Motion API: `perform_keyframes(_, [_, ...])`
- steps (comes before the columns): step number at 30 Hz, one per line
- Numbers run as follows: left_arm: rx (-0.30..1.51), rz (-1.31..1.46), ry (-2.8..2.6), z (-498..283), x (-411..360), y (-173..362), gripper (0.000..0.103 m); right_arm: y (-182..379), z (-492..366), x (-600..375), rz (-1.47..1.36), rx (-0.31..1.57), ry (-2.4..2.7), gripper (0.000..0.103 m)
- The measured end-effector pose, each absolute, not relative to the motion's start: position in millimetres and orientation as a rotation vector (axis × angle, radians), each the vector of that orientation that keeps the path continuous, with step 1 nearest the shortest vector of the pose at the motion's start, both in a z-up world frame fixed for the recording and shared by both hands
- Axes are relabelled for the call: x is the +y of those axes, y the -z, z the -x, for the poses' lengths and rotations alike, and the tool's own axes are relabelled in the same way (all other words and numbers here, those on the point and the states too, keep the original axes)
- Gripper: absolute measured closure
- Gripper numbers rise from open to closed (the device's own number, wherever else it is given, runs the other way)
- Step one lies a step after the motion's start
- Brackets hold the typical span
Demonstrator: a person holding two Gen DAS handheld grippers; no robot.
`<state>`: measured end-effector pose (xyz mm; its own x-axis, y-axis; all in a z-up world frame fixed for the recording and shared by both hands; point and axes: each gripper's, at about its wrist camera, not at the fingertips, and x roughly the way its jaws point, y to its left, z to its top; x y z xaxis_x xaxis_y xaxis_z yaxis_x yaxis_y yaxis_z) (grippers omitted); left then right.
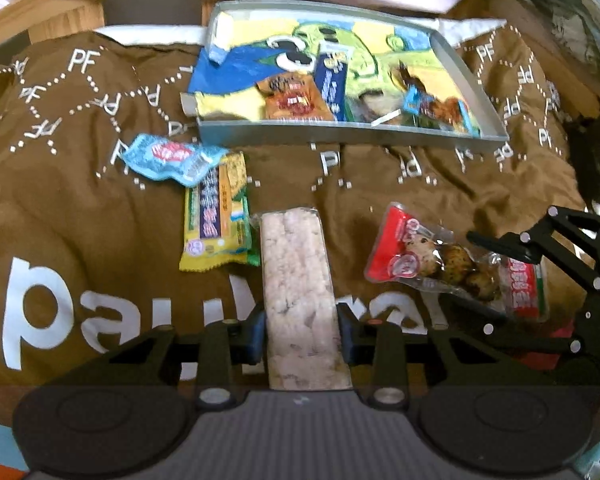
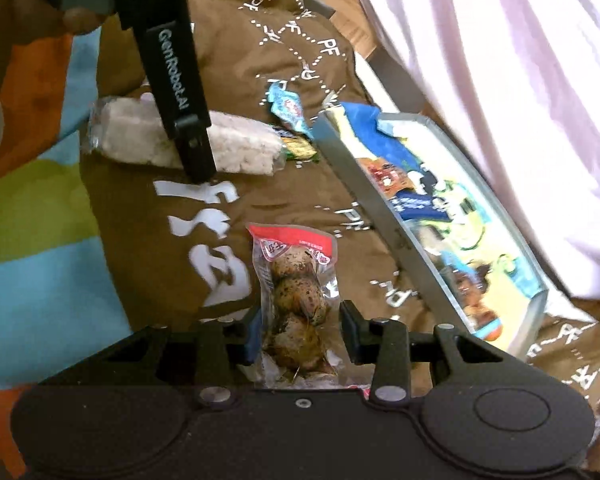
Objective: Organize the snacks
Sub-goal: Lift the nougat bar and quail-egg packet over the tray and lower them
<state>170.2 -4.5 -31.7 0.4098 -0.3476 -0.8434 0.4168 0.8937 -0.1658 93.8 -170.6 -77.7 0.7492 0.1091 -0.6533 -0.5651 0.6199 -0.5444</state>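
My left gripper (image 1: pixel 302 336) is shut on a clear pack of pale rice crackers (image 1: pixel 296 280), which points away toward the tray. In the right wrist view one of its black fingers (image 2: pixel 192 148) crosses the same pack (image 2: pixel 244 148). My right gripper (image 2: pixel 300 332) is shut on a red-topped clear pack of speckled eggs (image 2: pixel 296 292). That egg pack (image 1: pixel 432 260) shows at the right of the left wrist view, with a right finger (image 1: pixel 500 246) over it. The grey tray (image 1: pixel 340 136) with a cartoon lining holds several snack packs.
A light blue pack (image 1: pixel 168 160) and a yellow-green pack (image 1: pixel 216 216) lie on the brown lettered cloth (image 1: pixel 60 200), left of the crackers. A striped sheet (image 2: pixel 40 220) lies beside the cloth. A hand (image 2: pixel 20 8) holds the left gripper. Pale fabric (image 2: pixel 500 80) lies beyond the tray (image 2: pixel 364 184).
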Motion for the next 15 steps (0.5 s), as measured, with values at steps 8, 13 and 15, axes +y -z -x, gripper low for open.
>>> perform_keyframes(8, [0.908, 0.022, 0.466, -202.8, -12.2, -4.4, 0.065, 51.9, -115.9, -181.0, 0.846, 0.493, -0.328, 0.062])
perform_keyframes(13, [0.797, 0.062, 0.415, -235.2, -17.8, -30.8, 0.065, 28.4, -146.0, -184.4, 0.824, 0.416, -0.262, 0.062])
perform_keyframes(15, [0.76, 0.09, 0.391, -249.4, -21.4, -38.9, 0.065, 19.7, -164.5, -184.0, 0.82, 0.4, -0.241, 0.062])
